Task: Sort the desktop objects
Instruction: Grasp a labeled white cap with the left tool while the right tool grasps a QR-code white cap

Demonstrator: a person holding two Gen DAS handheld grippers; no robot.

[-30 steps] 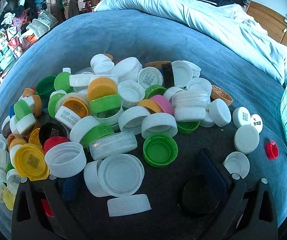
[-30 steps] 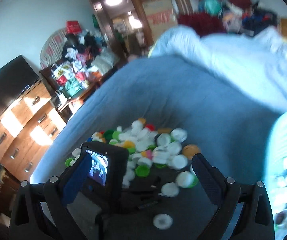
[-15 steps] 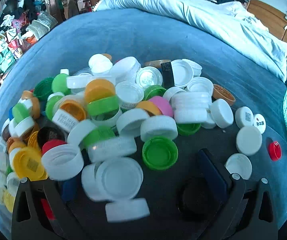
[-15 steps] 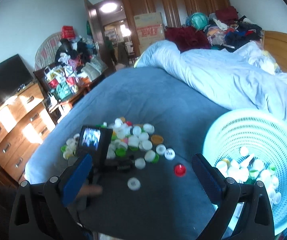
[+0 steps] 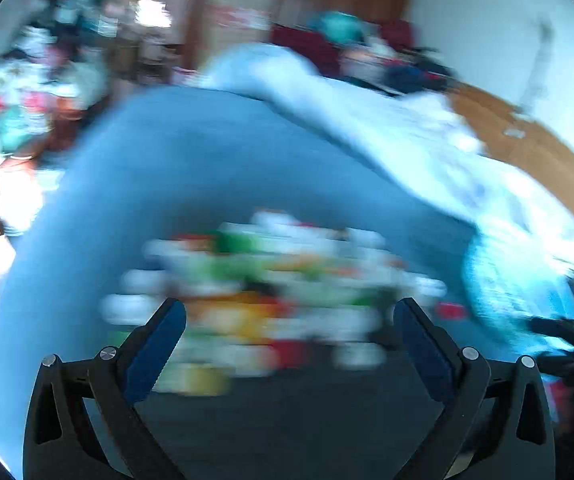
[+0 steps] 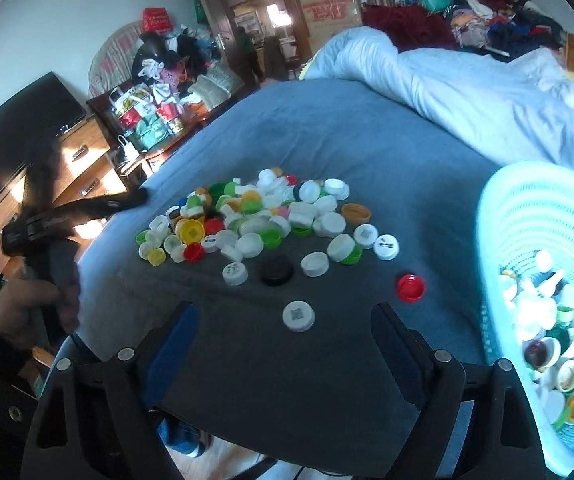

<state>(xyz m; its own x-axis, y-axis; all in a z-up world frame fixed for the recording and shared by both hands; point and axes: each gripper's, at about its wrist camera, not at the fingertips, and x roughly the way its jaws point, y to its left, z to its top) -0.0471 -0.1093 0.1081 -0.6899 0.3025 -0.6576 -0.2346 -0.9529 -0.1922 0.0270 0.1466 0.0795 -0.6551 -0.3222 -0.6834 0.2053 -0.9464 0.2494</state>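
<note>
Round ribbed plastic caps beside perforated basket

I count one big pile of bottle caps on the bed, too many to count one by one. Near it I see one black cap, one red cap lying alone, and one white cap with a code on it. I see one green basket with many more caps inside. I hold two grippers.
</note>
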